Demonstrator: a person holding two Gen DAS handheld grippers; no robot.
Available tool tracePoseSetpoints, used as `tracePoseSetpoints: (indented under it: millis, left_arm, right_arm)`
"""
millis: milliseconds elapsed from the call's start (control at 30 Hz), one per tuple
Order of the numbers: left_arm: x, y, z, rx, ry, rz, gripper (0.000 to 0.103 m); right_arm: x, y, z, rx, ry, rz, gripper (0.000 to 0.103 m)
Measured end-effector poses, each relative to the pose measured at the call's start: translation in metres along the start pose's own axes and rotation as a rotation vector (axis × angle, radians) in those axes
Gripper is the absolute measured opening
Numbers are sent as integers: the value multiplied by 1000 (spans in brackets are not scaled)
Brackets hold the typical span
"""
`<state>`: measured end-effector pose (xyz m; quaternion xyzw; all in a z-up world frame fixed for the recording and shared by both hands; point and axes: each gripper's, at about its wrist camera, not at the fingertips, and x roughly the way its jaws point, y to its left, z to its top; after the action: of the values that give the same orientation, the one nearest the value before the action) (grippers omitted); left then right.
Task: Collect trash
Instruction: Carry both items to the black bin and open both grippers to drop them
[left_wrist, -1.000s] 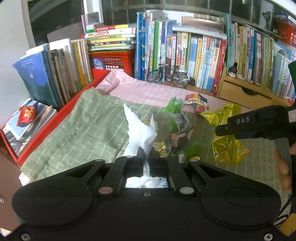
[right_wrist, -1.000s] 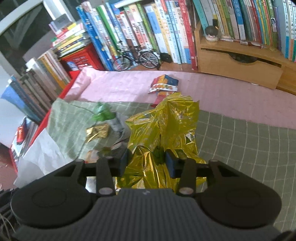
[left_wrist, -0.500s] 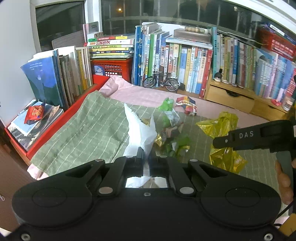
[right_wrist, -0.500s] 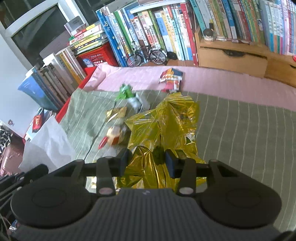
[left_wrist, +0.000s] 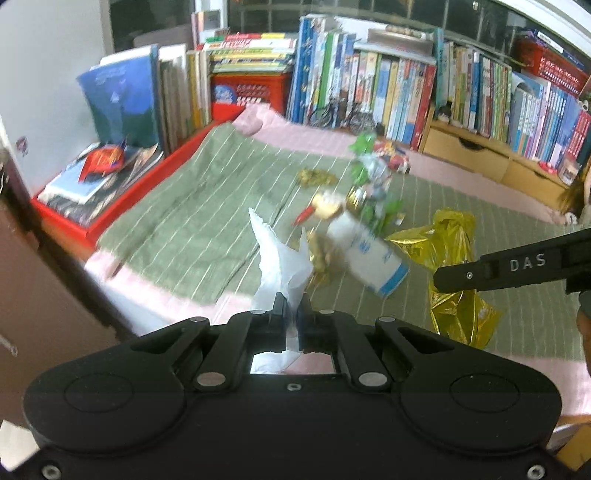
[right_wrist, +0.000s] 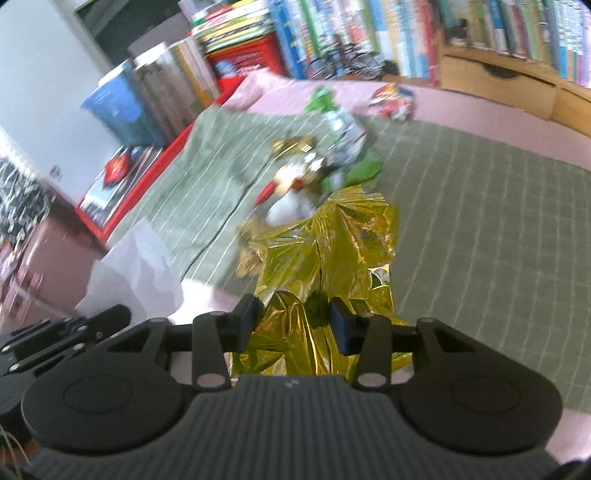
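Note:
My left gripper (left_wrist: 290, 308) is shut on the edge of a white plastic bag (left_wrist: 279, 266), which stands up in front of it. In the right wrist view, my right gripper (right_wrist: 295, 317) is shut on a crumpled gold foil wrapper (right_wrist: 332, 251). The same gold foil wrapper (left_wrist: 456, 258) hangs below the right gripper's finger (left_wrist: 517, 266) in the left wrist view. On the green striped cloth (left_wrist: 192, 206) lies a blurred pile of trash: a white cup with blue print (left_wrist: 369, 254), green wrappers (left_wrist: 369, 173), a small gold wrapper (left_wrist: 317, 177) and a colourful snack packet (right_wrist: 393, 99).
Rows of books (left_wrist: 388, 81) and a red crate (left_wrist: 247, 92) line the back, with a model bicycle (left_wrist: 340, 114) and wooden drawers (left_wrist: 465, 155). A red tray of magazines (left_wrist: 96, 184) sits at the left. The table's near edge (left_wrist: 155, 295) drops off below the cloth.
Both grippers have pulled back and up from the table, carrying the white bag and the gold foil. The trash pile looks farther off, and the white cup now shows.

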<state>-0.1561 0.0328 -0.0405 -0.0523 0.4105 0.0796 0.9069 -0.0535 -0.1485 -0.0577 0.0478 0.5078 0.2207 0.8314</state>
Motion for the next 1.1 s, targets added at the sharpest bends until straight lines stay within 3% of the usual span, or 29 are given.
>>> tracePoseSetpoints:
  millis: [533,833,1100]
  left_arm:
    - [14,63,-110,-81,161,-21,6]
    - [46,76,-156,-50,215,-45,7]
    - [72,94,-177,-74,245,-56,9]
  right_arm:
    - [38,76,-88,-193,184,102,47]
    - [78,92,-128,-286,277,149,48]
    - [122,89,-148,-315,335,130,48]
